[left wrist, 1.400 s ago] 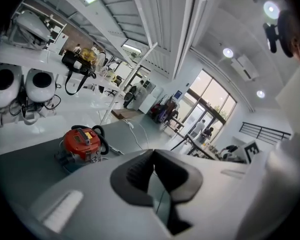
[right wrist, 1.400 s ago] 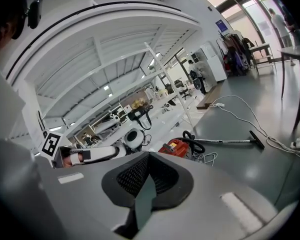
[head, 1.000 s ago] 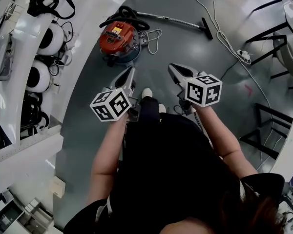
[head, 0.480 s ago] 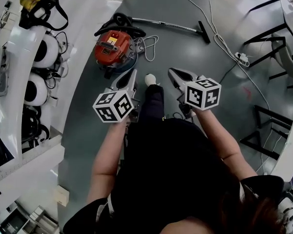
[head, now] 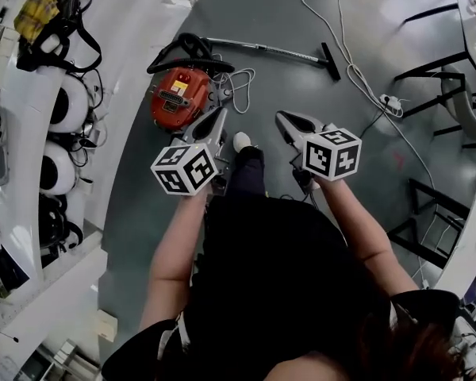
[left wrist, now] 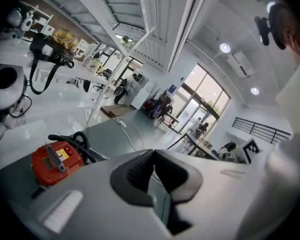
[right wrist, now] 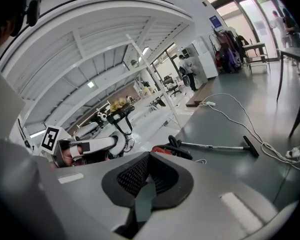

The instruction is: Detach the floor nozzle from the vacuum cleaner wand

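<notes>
On the floor [head: 254, 6] (grey), wand [head: 262, 49] meets floor nozzle [head: 331, 60].

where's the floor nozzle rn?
Head view, upper middle: the floor nozzle lies on the floor at the wand's right end, beside a white cable, right of the red vacuum.

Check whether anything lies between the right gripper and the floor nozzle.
Nothing visible does. Only bare grey floor separates the right gripper from the floor nozzle. A white cable lies on the far side of the nozzle, outside that path.
</notes>
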`<state>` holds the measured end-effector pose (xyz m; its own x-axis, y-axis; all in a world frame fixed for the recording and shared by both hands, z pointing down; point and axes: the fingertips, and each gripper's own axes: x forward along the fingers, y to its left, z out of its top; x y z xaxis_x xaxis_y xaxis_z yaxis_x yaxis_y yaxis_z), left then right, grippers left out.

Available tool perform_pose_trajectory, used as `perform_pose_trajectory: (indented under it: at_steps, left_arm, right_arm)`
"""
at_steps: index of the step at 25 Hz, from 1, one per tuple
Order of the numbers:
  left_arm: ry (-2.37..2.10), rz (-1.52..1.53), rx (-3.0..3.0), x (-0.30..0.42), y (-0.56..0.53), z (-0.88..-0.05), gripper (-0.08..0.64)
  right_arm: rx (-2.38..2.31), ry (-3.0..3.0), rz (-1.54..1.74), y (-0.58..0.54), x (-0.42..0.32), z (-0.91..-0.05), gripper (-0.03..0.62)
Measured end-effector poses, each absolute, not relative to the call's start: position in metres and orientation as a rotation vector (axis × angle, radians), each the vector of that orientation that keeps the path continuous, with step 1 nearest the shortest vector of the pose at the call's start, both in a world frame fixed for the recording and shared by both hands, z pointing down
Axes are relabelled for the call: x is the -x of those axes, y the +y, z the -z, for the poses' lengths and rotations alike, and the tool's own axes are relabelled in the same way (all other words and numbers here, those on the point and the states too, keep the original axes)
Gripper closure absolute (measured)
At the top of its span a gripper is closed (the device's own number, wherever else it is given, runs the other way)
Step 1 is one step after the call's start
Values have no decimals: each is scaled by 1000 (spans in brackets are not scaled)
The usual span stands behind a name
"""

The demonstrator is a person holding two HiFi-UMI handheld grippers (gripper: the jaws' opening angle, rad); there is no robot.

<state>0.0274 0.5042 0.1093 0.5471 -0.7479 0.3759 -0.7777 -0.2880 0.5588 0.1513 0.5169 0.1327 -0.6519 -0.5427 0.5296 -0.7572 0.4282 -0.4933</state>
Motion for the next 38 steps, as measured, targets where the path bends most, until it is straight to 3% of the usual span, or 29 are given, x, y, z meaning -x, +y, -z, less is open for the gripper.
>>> perform_pose_trajectory:
  at_steps: [17, 38]
  left_arm:
    - [-1273, -103, -1984, 33, 386, -140, 549]
    - [-1383, -91, -1859, 80, 367, -149, 549]
  right_arm:
    - [-973, -2409, -1004, 358, -93, -147, 594]
    - [-878, -2403, -955, 317, -55, -137, 594]
